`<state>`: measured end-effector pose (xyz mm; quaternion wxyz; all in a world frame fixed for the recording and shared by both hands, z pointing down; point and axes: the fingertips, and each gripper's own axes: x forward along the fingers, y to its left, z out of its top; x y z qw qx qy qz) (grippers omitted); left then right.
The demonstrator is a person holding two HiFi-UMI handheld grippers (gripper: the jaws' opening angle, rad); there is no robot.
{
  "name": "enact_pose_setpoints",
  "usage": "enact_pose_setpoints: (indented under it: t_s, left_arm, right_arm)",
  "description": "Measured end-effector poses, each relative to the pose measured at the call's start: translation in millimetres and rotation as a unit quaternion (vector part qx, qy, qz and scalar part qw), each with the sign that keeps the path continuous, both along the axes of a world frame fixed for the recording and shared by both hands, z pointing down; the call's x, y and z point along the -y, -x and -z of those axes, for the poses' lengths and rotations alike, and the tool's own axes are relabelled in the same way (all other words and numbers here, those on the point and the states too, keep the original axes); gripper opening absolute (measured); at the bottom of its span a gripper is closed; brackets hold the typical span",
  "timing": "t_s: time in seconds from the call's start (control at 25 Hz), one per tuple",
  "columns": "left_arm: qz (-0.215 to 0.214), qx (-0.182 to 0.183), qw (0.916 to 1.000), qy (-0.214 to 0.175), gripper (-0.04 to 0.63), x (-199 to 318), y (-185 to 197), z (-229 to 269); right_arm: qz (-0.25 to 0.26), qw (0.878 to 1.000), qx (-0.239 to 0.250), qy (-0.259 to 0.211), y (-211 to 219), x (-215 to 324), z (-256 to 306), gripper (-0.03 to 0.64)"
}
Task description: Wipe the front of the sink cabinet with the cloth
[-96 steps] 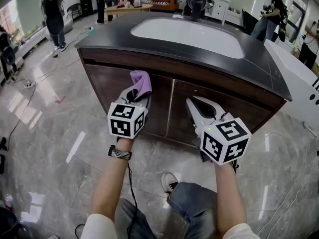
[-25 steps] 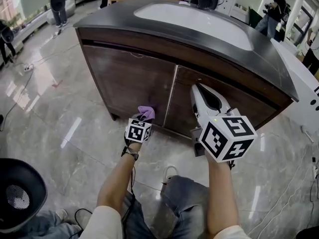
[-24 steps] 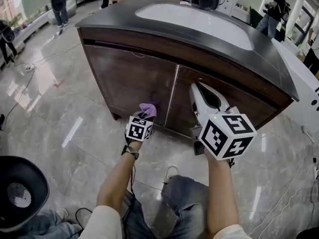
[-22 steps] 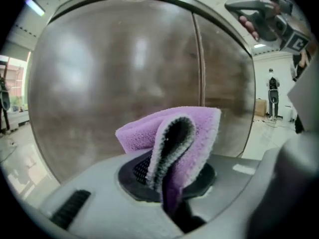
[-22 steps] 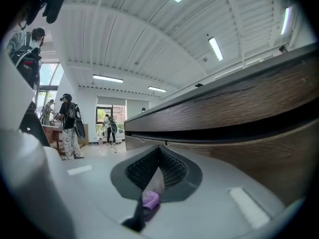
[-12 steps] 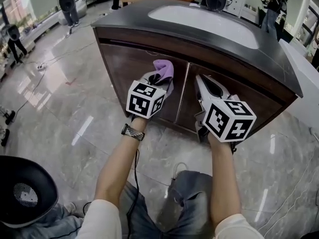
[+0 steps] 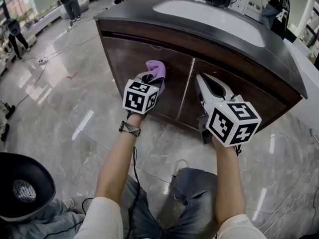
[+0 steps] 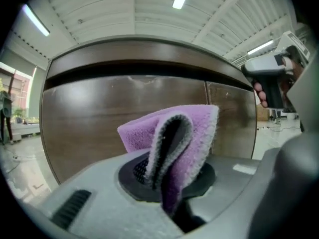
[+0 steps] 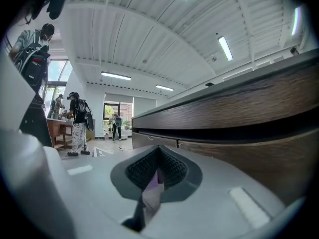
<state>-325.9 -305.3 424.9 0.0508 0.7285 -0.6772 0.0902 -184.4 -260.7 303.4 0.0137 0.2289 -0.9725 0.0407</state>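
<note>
- The left hand-held gripper [image 7: 152, 76] was pinching the purple cloth [image 7: 156, 68]. In the left gripper view, a folded loop of the cloth stood up from between its jaws.
- A second before, this hand-held gripper held the cloth low on the left door [image 7: 134, 63], near the floor [image 7: 60, 103]. Half a second before, it had risen to the door's upper half. It now sat there at centre frame, just left of the seam between the doors.
- The cloth lay over the door face in the head view. Neither view settled whether it was actually touching the wood.
- The right hand-held gripper [image 7: 203, 79] had its jaws pressed together on nothing. It had kept its place in front of the right door [image 7: 259, 106], right of centre.
- The sink cabinet [image 7: 164, 44] filled the upper frame under its dark worktop [image 7: 279, 59].
- Judgement: the change reads as one upward stroke along the inner edge of the left door. Wiping was under way, with the outer part of that door and the right door probably still to do.
</note>
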Motion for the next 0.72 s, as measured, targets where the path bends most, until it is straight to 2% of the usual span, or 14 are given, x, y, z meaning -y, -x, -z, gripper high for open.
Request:
enact_pose_setpoints:
  t_s: [0.12, 0.24, 0.4, 0.52, 0.72]
  left_arm:
    - [0.003, -0.032, 0.9995, -0.001, 0.049, 0, 2, -27]
    - [0.007, -0.028, 0.9996, 0.0, 0.049, 0, 7, -44]
    - [0.011, -0.033, 0.9988, 0.035, 0.049, 1, 16, -82]
    - [0.028, -0.038, 0.9969, 0.064, 0.049, -1, 26, -120]
    - [0.063, -0.059, 0.9932, 0.078, 0.051, 0, 35, -161]
  right_arm:
    - [0.002, 1.0, -0.006, -0.003, 2, -1, -2, 0.006]
    - [0.01, 1.0, -0.013, -0.011, 7, -4, -3, 0.006]
    - [0.017, 1.0, -0.014, -0.015, 12, -8, -3, 0.006]
    - [0.028, 0.999, -0.02, -0.023, 19, -14, -4, 0.006]
    - [0.036, 0.998, -0.027, -0.047, 26, -22, 2, 0.006]
